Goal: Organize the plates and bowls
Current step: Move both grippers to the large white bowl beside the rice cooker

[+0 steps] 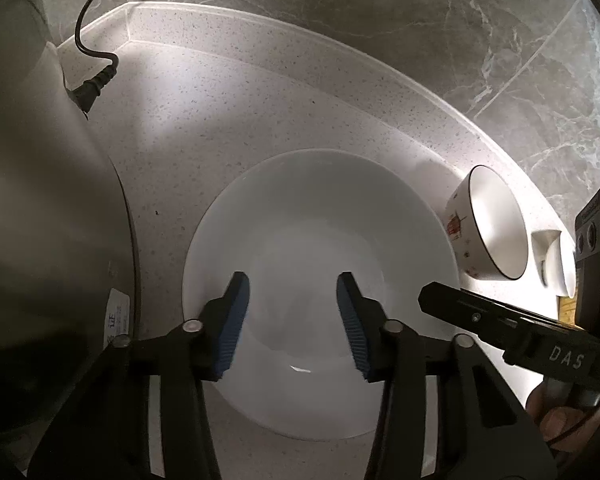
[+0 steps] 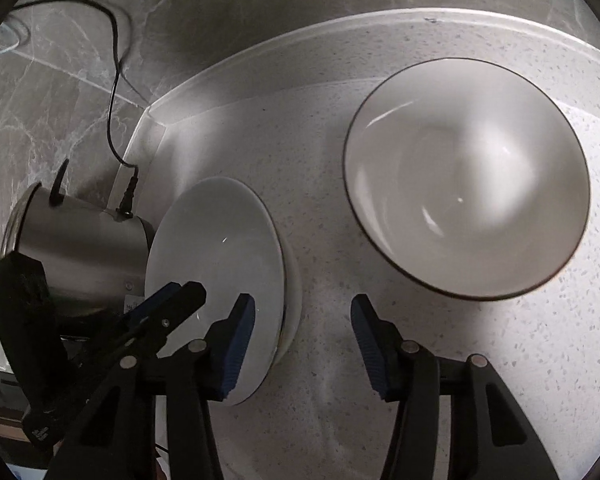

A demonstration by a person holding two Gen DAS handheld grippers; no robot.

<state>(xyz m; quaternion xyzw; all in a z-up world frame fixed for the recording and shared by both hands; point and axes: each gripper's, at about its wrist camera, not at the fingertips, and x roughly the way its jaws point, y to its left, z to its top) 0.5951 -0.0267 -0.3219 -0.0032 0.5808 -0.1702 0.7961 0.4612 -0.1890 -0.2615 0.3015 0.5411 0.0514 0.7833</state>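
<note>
Left wrist view, read from left to right, has a steel kettle (image 1: 52, 208) with a black cord (image 1: 96, 76) at the countertop's left edge, then a white plate (image 1: 320, 292) on the speckled countertop (image 1: 220, 140) toward the front edge, then a dark-rimmed bowl (image 1: 488, 224) with a small printed pattern on its side, near the back edge and well apart from the plate. The left gripper (image 1: 294, 316) hangs over the plate's well with its blue pads apart and nothing clamped between them; whether the tips touch the glaze cannot be told. Just right of it, the right gripper (image 1: 480, 312) reaches in, a hand (image 1: 556, 416) behind it. Right wrist view shows the same kettle (image 2: 80, 248) at the left edge, the plate (image 2: 220, 264) beside it, and what looks like a second pale rim under its right edge, so it may already lie on another plate, though this is not clear. The right gripper (image 2: 304, 340) stands released, one pad in front of the plate's edge, the other over bare countertop (image 2: 320, 200), grasping nothing. The bowl (image 2: 468, 180) sits toward the back right. Both the plate and the bowl are empty and look clean. Judging from this, the organizing is at an early stage: plate and bowl lie separately, neither is lifted, and the bowl seems yet to be handled.
</note>
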